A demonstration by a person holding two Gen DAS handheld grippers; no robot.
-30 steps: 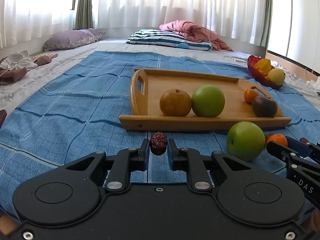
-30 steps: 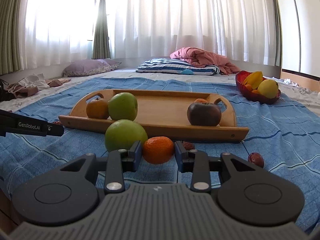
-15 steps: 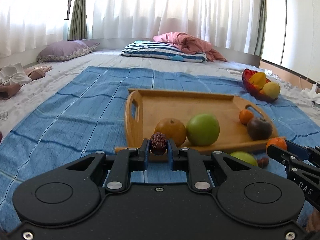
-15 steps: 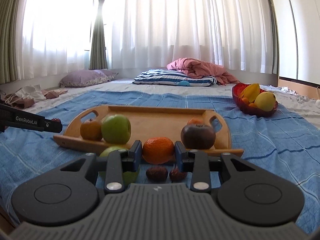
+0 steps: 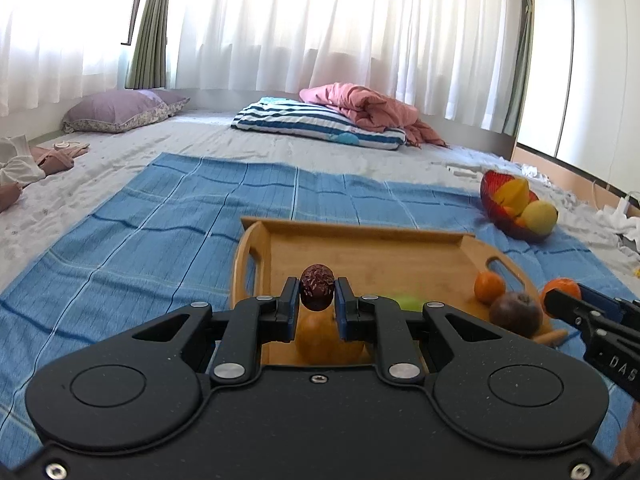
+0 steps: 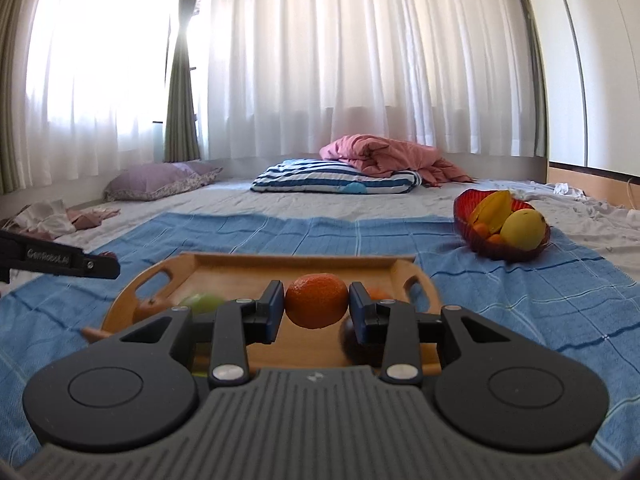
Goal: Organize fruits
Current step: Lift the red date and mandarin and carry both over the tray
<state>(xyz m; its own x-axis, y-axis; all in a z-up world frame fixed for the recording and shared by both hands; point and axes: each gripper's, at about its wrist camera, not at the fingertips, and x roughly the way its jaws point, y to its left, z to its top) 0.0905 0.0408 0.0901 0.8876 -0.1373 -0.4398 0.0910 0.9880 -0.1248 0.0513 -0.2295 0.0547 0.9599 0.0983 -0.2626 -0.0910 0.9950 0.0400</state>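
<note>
Left wrist view: the left hand-held gripper (image 5: 317, 298) is nipped tight on a dried jujube (image 5: 317, 292), carried in the air over the near edge of the wooden tray (image 5: 360, 252).
Right wrist view: the right hand-held gripper (image 6: 317, 308) stands part open and clamped on a mandarin (image 6: 317, 300), blue pads on both flanks, likewise up above the tray's near edge.
Jujube handling: light, wrinkled, leathery skin, so likely grippy; small enough to twist out if the pinch drifts off its middle.
Mandarin handling: light, soft peel, looks bruisable; taking it across its widest girth, as now, seems the safe hold, with no extra squeeze.
On the tray: a second mandarin (image 5: 489, 287) and a dark round fruit (image 5: 516, 314) at the right end by the handle; a brown-orange fruit (image 5: 320, 340) and a green apple (image 5: 410, 303) at the near-left, half hidden behind the fingers.
Free room: the tray's middle and far side look bare, the likeliest landing spots.
In the way: the fruits under each hand-held gripper crowd the near edge; a low drop there could knock them rolling.
Around: a red bowl (image 6: 464, 210) of yellow fruit toward the bed's right edge, well apart; a blue blanket (image 5: 160, 220) under all; a striped pillow (image 5: 312, 122) far back.
</note>
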